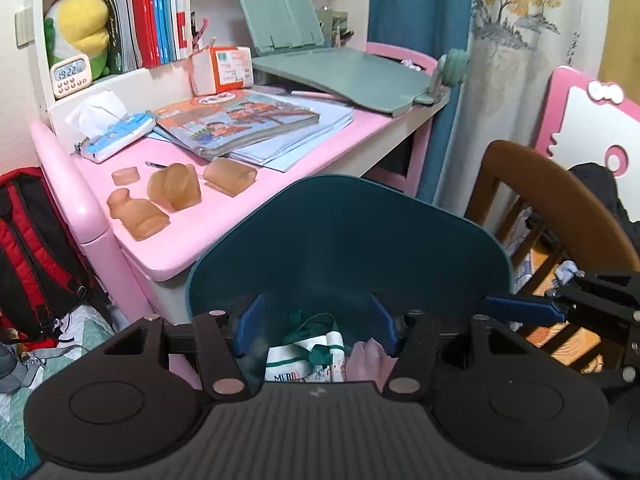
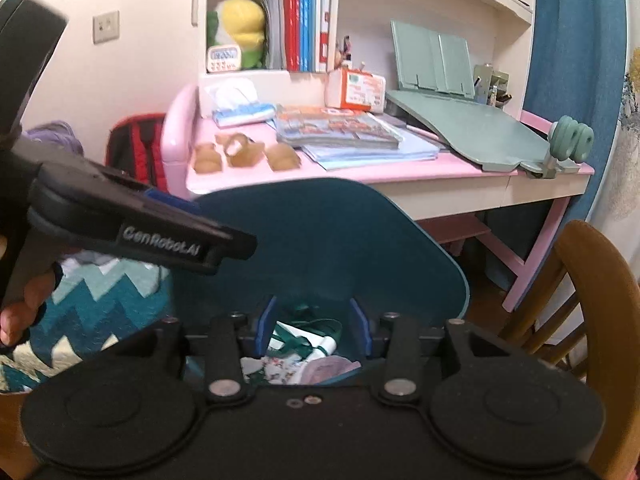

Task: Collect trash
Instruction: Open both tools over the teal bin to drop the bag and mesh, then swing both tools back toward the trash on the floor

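Now both hand-held grippers, L [image 1: 316, 322] & R [image 2: 314, 326], tilted down over bin [image 1: 352, 232], jaws apart, empty.

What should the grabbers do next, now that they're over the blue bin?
Probably lift both away and head back to the pink desk for more. The left gripper and right gripper are both open with nothing pinched, poised over the bin, and wrappers already lie inside. The amber pieces on the desk might be next, if they count as trash.
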The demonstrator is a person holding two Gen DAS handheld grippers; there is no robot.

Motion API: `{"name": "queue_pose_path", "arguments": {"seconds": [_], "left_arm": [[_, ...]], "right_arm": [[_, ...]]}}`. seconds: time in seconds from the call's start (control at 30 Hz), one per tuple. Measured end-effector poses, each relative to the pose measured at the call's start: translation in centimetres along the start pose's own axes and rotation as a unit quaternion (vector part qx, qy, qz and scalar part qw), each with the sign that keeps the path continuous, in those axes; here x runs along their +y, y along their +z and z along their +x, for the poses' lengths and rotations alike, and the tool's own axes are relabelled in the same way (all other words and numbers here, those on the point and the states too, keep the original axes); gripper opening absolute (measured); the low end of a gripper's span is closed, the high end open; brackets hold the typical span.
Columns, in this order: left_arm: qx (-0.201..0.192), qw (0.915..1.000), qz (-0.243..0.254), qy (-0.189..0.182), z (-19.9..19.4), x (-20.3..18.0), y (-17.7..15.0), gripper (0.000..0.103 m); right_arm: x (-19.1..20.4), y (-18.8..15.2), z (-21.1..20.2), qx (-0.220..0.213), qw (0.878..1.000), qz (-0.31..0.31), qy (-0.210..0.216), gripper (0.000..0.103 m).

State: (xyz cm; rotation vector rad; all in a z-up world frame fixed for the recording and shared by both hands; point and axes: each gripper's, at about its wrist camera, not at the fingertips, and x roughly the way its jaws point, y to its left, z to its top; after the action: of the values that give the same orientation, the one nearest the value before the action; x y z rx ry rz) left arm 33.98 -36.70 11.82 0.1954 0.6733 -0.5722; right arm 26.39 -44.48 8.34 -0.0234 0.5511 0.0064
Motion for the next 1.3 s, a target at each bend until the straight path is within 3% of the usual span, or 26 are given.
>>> {"name": "queue_pose_path", "arguments": {"seconds": [0.33, 0.57, 0.6, 0.7, 0.8, 0.9, 1.07, 1.3], "left_arm": [[-0.022, 0.9995, -0.020, 0.007, -7.9, 1.9, -2.7, 0.057], [-0.039, 0.9979, -0.041, 0.031, -14.4, 5.1, -5.9, 0.057], [-0.039, 0.9976, -0.044, 0.037, -15.3, 5.7, -6.5, 0.061], [-0.048, 0.9956, -0.053, 0.061, -18.0, 7.7, -8.6, 0.075], [-0.054, 0.9932, -0.067, 0.079, -20.4, 10.2, -10.8, 0.075], [-0.054, 0.9891, -0.089, 0.104, -22.6, 13.1, -13.4, 0.082], [-0.050, 0.9811, -0.121, 0.143, -25.1, 17.7, -18.0, 0.083], [-0.032, 0.9687, -0.172, 0.176, -26.0, 24.0, -25.5, 0.085]], "right_arm": [[4.5, 1.0, -5.6, -0.034, 0.998, -0.021, 0.042, 0.042], [9.7, 1.2, -7.9, -0.047, 0.994, -0.031, 0.099, 0.043], [10.6, 1.2, -7.9, -0.047, 0.993, -0.034, 0.107, 0.043], [13.8, 1.1, -7.7, -0.044, 0.989, -0.045, 0.135, 0.045], [17.0, 0.8, -7.2, -0.039, 0.984, -0.048, 0.167, 0.047], [19.7, 0.4, -6.4, -0.039, 0.979, -0.044, 0.197, 0.049], [24.3, -0.7, -4.5, -0.020, 0.963, -0.053, 0.262, 0.050], [30.4, -3.5, -0.7, -0.011, 0.947, -0.073, 0.311, 0.052]]}}
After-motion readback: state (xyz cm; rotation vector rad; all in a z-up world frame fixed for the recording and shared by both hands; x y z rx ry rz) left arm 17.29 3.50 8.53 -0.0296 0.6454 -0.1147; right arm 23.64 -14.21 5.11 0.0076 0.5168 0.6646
